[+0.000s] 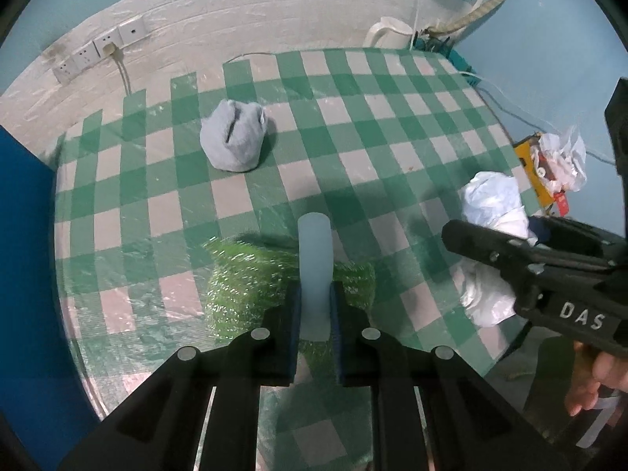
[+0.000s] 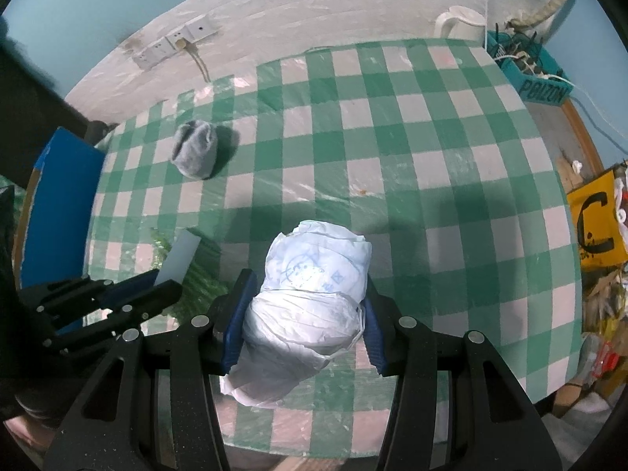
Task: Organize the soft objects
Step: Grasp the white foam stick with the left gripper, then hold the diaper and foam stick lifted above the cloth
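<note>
My left gripper is shut on a pale flat strip that stands up from a green glittery pad lying on the checked tablecloth. In the right wrist view the same gripper and strip sit at the left. My right gripper is shut on a white crumpled bundle, its blue pads pressing both sides. From the left wrist view that bundle shows at the right in the right gripper. A grey rolled sock lies apart, farther back.
A blue box stands along the table's left edge. At the back right are a white kettle and a teal crate of cables. A yellow bag and clutter sit beyond the right edge. A person's hand holds the right gripper.
</note>
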Motion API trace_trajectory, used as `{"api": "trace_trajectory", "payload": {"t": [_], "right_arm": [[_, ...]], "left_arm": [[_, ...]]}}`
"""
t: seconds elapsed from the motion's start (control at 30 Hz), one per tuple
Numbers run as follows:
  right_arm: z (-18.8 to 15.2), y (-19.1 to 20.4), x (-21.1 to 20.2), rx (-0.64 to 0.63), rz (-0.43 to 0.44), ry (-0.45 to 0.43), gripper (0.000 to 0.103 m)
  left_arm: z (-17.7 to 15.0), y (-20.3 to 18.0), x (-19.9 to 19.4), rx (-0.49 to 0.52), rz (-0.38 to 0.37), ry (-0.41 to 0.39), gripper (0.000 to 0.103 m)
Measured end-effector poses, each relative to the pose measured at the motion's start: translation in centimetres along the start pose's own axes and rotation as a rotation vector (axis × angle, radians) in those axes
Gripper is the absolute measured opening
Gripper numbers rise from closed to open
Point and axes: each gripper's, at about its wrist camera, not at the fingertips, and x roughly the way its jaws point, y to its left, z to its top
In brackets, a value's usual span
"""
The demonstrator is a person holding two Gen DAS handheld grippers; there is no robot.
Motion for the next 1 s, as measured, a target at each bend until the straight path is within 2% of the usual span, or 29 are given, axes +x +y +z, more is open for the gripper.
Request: {"api": "trace_trajectory", "payload": {"t": [0.4, 0.73, 0.8, 0.93, 1.0], "right_arm": [[0.1, 0.9, -0.8, -0.017, 0.019, -0.009, 0.050], [0.1, 1.7, -0.8, -0.024, 0.024, -0.007, 0.050], [0.1, 1.8, -0.7, -0.025, 0.025, -0.003, 0.050], [0.0, 1.8, -0.6, -0.022, 0.027, 0.002, 0.050], [0.1, 1.8, -0.6, -0.021, 0.027, 0.002, 0.050]], "left_arm": [[0.1, 1.1, -2.0, -0.047, -0.054, -0.024, 0.014], [-0.8, 2.7, -0.2, -0.089, -0.056, 0.037, 0.014], [-1.1, 3.0, 0.5, -0.097, -0.041, 0.053, 0.020], [-1.2, 3.4, 1.4, -0.112, -0.044, 0.082, 0.021], [-1.2, 3.3, 1.7, -0.111, -0.034, 0.085, 0.031]]}}
